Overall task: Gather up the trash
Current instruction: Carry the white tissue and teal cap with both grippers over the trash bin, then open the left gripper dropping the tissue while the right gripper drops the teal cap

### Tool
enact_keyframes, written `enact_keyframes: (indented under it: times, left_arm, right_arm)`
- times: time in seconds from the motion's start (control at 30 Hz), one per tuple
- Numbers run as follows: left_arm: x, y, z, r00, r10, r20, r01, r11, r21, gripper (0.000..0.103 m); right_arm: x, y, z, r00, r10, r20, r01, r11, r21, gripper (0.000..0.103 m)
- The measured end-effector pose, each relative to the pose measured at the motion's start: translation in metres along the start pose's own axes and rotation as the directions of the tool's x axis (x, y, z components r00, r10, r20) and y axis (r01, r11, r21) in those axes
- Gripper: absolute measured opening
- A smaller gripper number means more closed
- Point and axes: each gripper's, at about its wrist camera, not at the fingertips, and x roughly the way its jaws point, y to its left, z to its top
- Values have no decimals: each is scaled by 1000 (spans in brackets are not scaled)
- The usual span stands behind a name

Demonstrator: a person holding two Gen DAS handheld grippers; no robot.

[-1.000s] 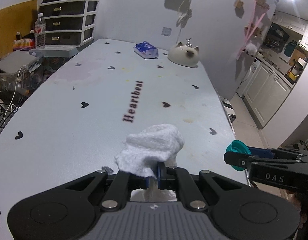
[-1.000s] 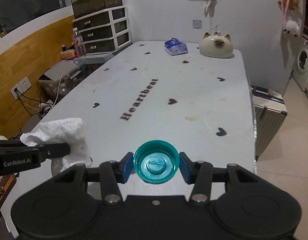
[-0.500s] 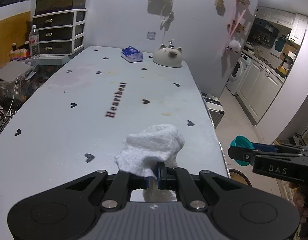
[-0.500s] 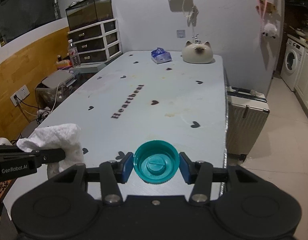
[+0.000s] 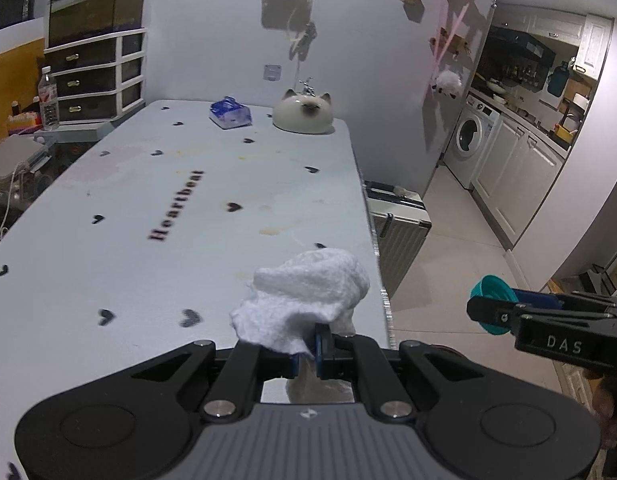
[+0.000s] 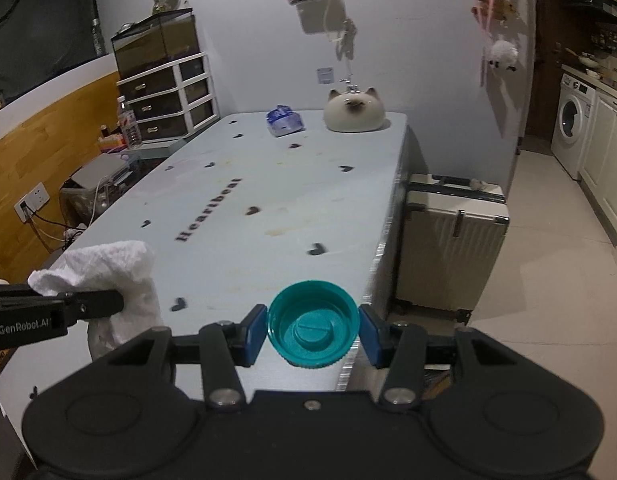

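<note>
My left gripper [image 5: 307, 354] is shut on a crumpled white paper towel [image 5: 308, 292] and holds it in the air over the near right part of the table. The towel also shows at the left of the right wrist view [image 6: 108, 272]. My right gripper [image 6: 312, 334] is shut on a teal bottle cap [image 6: 311, 330], open side toward the camera, above the table's near right corner. The cap and the right gripper show at the right of the left wrist view [image 5: 493, 308], out past the table edge.
The long white table [image 5: 156, 200] has heart marks and the word "Heartbeat". A blue tissue pack [image 5: 230, 117] and a cat-shaped ceramic [image 5: 303, 115] stand at its far end. A white suitcase [image 6: 452, 236] stands on the floor beside the right edge. Drawers [image 5: 94, 80] stand far left.
Both grippers have pulled back and risen away from the table and shifted right, each still holding its item. The table now looks farther off and the floor and suitcase have come into view.
</note>
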Motion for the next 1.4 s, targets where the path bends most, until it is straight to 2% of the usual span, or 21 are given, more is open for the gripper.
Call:
enact_keyframes:
  times: [0.3,0.53,0.7,0.8,1.0,1.13,1.3,1.4]
  left_arm:
    - [41,-85,1,999,13,-36,-14,1000,-12,8]
    - [83,-145,1,996,-14,-90,15,1000,7,7]
    - [120,-181,-2,985,-56,-163,63,997,42,8]
    - [149,-202,-6,972,-81,-219,98,993,69,8]
    - [211,-235,-23,930,-119,-348,168,979,113,8]
    - [257,-250,-45,886,-140,-442,210,971,114,8]
    - [316,-265,-84,818,-180,-547,265,961,80,8]
    - [348,-271,-108,786,-198,-586,286,956,61,12]
  right_arm:
    - [3,-98,3,999,4,-35,-4,1000,-8,50]
    - [15,-169,-2,997,-9,-75,11,1000,26,50]
    - [27,-217,-14,993,-40,-115,50,995,90,50]
    - [36,-244,-25,987,-60,-148,80,987,136,50]
    - [58,-288,-52,969,-97,-228,147,966,211,50]
    - [80,-314,-74,950,-100,-294,180,949,258,50]
    - [115,-339,-100,932,-80,-353,192,936,294,50]
    - [138,-353,-115,920,-70,-386,206,924,323,50]
